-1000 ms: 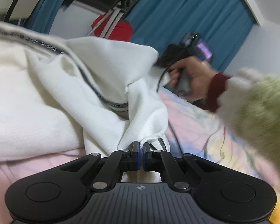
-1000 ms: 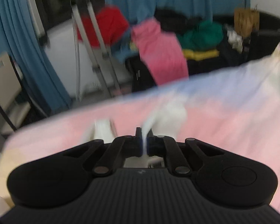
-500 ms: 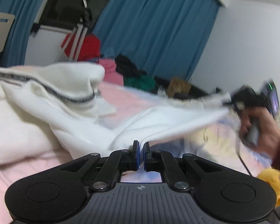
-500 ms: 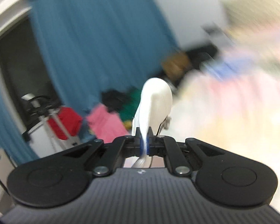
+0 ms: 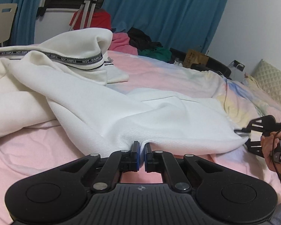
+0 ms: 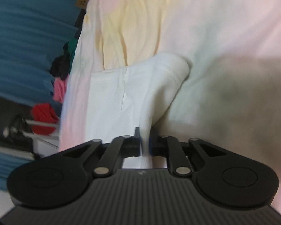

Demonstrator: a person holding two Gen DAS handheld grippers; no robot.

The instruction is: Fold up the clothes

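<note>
Blue curtains [image 5: 159, 15], pastel bedsheet [image 5: 159, 75], white garment [image 5: 121, 112]

The left black two-finger tongs [image 5: 142, 151] pinch the near edge of a white ribbed-knit garment [image 5: 121, 112] trimmed with a black band lettered "NOT-SIMPLE" [image 5: 71, 60], their blue-lined tips pressed together on the cloth. The garment lies spread over a pink and pastel bed sheet [image 5: 159, 73], bunched into a heap at the left. At the right edge, the right black tongs [image 5: 242, 132], held in a bare hand [image 5: 271, 150], grip the garment's far corner. Blue curtains [image 5: 168, 9] hang behind a pile of coloured clothes [image 5: 144, 43].
</note>
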